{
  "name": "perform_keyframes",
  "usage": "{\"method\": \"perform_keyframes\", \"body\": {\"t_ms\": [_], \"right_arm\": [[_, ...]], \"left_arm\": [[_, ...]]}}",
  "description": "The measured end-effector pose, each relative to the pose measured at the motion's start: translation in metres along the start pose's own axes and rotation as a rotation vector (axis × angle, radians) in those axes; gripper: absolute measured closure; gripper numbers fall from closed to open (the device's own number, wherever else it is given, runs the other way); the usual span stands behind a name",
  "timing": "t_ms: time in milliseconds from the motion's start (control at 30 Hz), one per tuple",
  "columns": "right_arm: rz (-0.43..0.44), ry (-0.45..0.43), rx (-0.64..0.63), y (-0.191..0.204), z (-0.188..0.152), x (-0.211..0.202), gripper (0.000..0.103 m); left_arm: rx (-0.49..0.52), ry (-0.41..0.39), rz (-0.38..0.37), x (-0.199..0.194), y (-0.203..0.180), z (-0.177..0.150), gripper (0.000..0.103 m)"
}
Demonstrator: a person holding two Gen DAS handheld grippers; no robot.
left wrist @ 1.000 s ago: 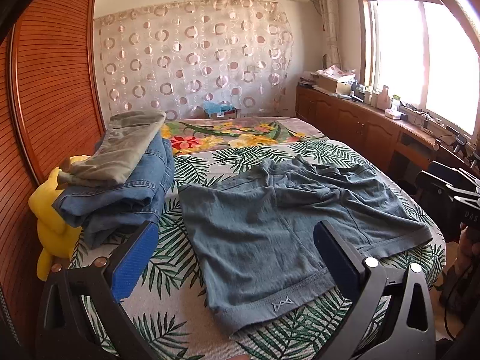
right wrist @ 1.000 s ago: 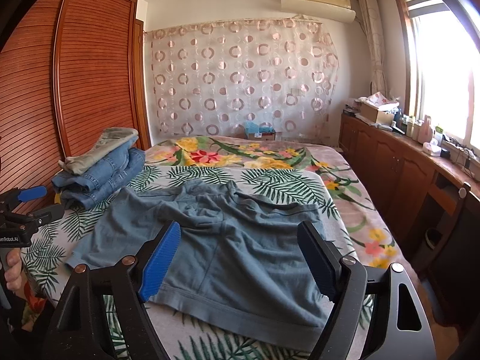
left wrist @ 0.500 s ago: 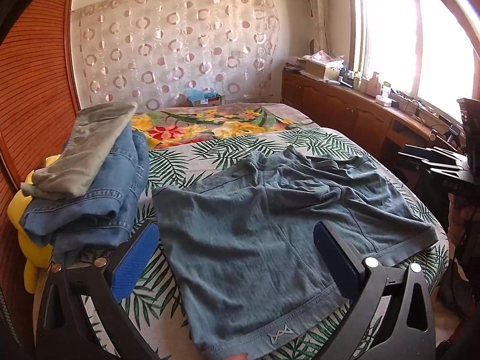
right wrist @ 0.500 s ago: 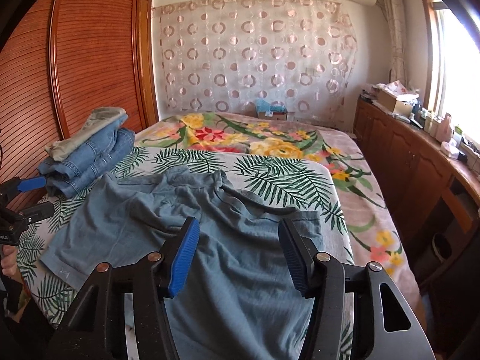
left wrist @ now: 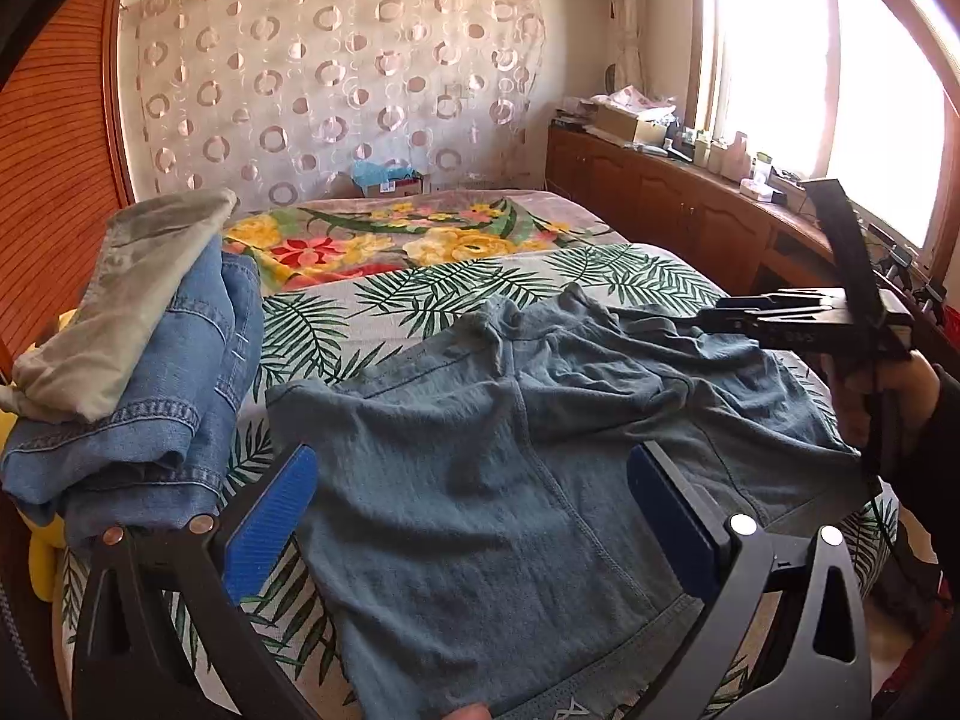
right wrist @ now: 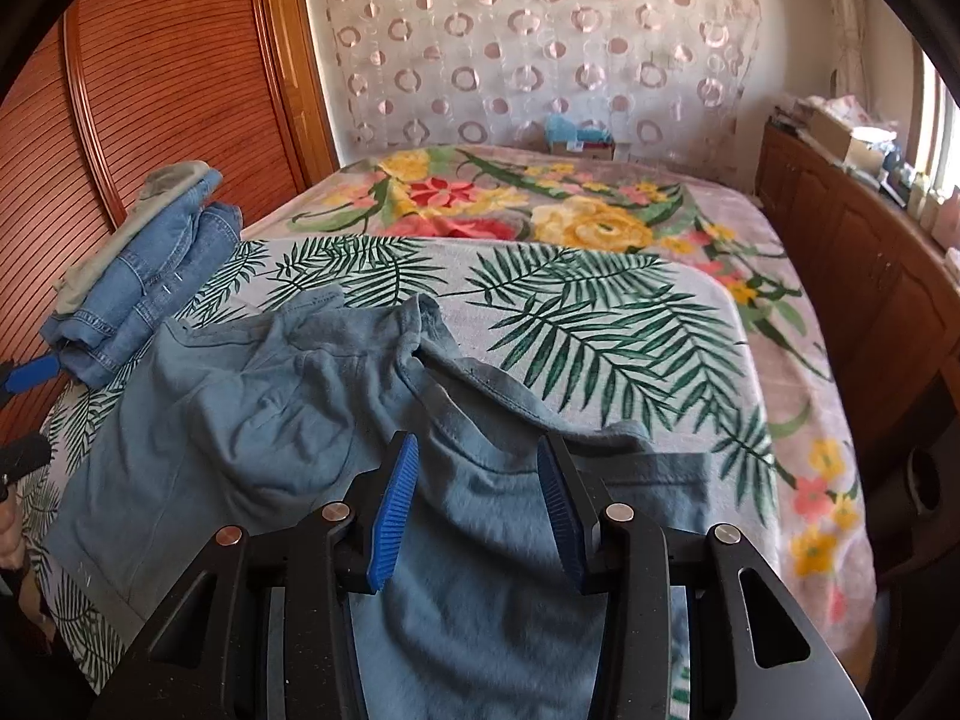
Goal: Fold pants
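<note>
Blue-grey shorts [left wrist: 480, 480] lie spread on the leaf-print bed cover [left wrist: 420, 294]; they also show in the right wrist view [right wrist: 270, 420]. My left gripper [left wrist: 474, 510] is wide open, low over one leg near its hem. My right gripper [right wrist: 474, 498] is open with its jaws partly drawn in, the fabric of the other leg running up between them; it also shows from the side in the left wrist view [left wrist: 780, 315], low over the shorts' far side.
A stack of folded jeans and grey-green trousers [left wrist: 138, 360] sits on the bed's left side, also in the right wrist view [right wrist: 150, 264]. A wooden wardrobe [right wrist: 150, 90] stands left, low cabinets [left wrist: 690, 210] right, a curtain [left wrist: 336, 90] behind.
Both grippers have moved forward and lower over the shorts. The right gripper's jaws have narrowed from wide open, and the fabric now bunches up between them.
</note>
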State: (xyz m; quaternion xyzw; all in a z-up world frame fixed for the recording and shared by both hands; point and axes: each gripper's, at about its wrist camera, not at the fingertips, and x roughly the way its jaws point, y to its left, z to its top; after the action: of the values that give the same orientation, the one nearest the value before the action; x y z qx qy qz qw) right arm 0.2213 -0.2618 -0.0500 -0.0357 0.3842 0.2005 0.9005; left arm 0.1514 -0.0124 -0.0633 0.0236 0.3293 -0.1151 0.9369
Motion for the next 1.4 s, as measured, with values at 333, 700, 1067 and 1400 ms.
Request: {"method": "perform_keyframes", "body": {"t_ms": [333, 700, 1067, 1400], "right_arm": [[0.006, 0.095, -0.044, -0.006, 0.020, 0.022, 0.087], [-0.118, 0.005, -0.094, -0.008, 0.050, -0.007, 0.100], [-0.217, 0.069, -0.093, -0.018, 0.048, 0.009, 0.100], [-0.122, 0.021, -0.019, -0.021, 0.023, -0.054, 0.070]], "left_arm": [[-0.012, 0.019, 0.003, 0.004, 0.006, -0.007, 0.000], [-0.017, 0.059, 0.013, 0.014, 0.009, -0.019, 0.000], [-0.015, 0.085, 0.020, 0.013, 0.011, -0.031, 0.000], [-0.024, 0.101, 0.028, 0.000, 0.018, -0.043, 0.000]]}}
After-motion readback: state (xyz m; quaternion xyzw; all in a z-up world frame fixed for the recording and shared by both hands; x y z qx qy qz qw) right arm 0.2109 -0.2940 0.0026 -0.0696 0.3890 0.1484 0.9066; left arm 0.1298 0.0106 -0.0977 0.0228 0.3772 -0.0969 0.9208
